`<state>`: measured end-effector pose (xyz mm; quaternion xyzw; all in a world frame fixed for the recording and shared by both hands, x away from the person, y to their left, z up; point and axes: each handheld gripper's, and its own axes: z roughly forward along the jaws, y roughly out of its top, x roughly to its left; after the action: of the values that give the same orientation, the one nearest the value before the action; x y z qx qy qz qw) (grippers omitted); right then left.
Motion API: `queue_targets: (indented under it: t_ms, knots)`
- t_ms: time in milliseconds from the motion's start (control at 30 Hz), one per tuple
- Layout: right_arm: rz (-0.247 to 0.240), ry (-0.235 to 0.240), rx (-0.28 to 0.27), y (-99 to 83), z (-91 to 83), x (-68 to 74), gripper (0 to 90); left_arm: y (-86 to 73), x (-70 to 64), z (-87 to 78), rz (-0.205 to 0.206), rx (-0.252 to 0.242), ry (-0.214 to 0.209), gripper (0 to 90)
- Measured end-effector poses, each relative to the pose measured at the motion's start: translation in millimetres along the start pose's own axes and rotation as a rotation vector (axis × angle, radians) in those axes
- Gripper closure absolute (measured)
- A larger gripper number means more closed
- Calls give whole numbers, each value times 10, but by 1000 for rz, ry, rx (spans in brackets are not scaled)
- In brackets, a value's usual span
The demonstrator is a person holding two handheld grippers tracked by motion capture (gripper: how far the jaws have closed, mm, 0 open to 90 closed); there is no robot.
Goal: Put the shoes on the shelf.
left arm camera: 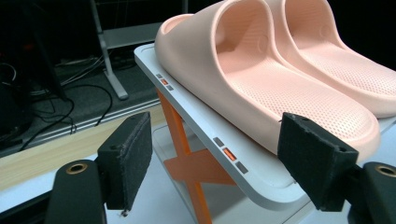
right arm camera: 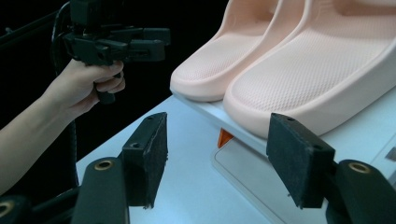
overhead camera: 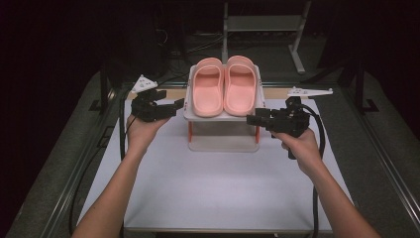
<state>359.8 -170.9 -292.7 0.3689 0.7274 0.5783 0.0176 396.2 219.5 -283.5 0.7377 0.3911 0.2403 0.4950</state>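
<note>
Both grippers closing in on the pink slippers (overhead camera: 225,85) sitting side by side on top of the white rack (overhead camera: 223,116).

The left gripper (overhead camera: 174,106) and right gripper (overhead camera: 253,119) are flanking the rack, jaws standing wide open and holding nothing; each should be squaring its pads around a slipper's heel edge above the rack before closing.

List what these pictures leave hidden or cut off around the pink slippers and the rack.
- Slipper toes: cut off by the top edge, left gripper view.
- Slipper straps: cut by the top edge, right gripper view.
- Rack lower shelf: hidden under its top shelf, high view.
- Small markings on the rack edge: too small to read.
</note>
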Motion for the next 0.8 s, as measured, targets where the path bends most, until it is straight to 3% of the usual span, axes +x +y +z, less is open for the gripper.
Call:
queue_targets:
  t_ms: [367, 467, 800]
  knots:
    - [-7, 23, 3, -151, -34, 45, 359, -109, -56, -126, 16, -17, 6, 221]
    - [-15, 21, 6, -197, -51, 69, 357, -160, -58, -149, 27, -3, 14, 206]
    - [-14, 27, 24, -365, -72, 72, 344, -335, -13, -259, 7, 3, 24, 186]
